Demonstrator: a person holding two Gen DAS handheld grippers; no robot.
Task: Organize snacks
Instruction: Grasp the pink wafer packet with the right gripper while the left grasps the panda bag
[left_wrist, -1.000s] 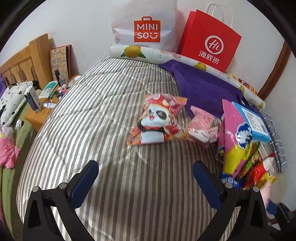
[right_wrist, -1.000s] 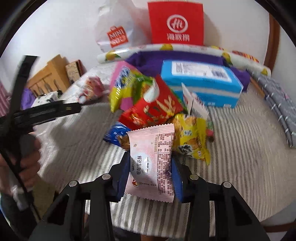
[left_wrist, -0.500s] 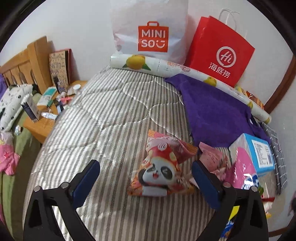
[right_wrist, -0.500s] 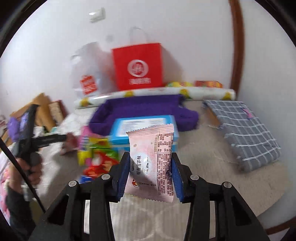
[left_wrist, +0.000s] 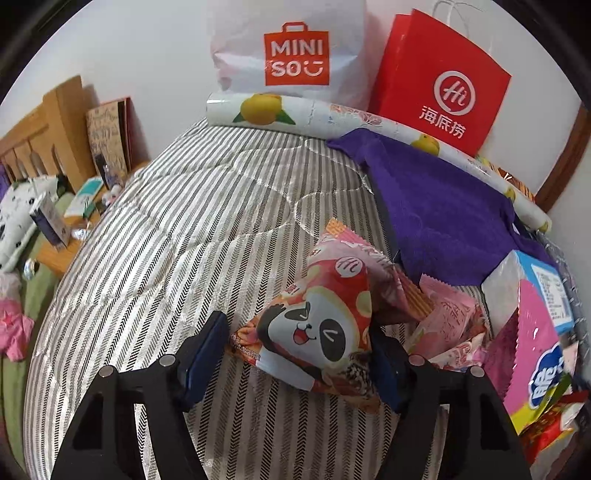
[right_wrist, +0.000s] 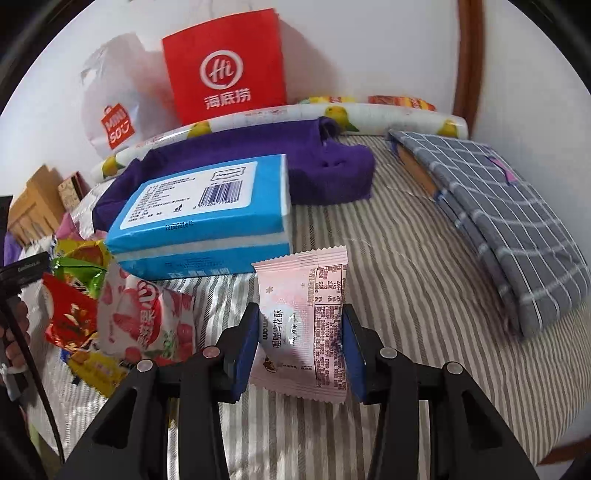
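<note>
- The panda snack bag (left_wrist: 317, 328) hides most of the right pad of the left gripper (left_wrist: 295, 363).
- The snack pile (left_wrist: 535, 362) is cut by the right edge.
- A hand (right_wrist: 13, 332) is half out at the left edge.

Panda snack bag (left_wrist: 314, 328): glossy printed foil, crinkled. Pink snack packet (right_wrist: 306, 325): matt-looking plastic film, serrated ends. Striped bed cover (left_wrist: 177, 229): quilted cloth, slight sheen. Purple towel (left_wrist: 439, 210): fuzzy matt cloth. Red bag (left_wrist: 443, 85): smooth paper. Headboard (left_wrist: 48, 129): wood. Tissue pack (right_wrist: 207, 214): glossy plastic wrap.
</note>
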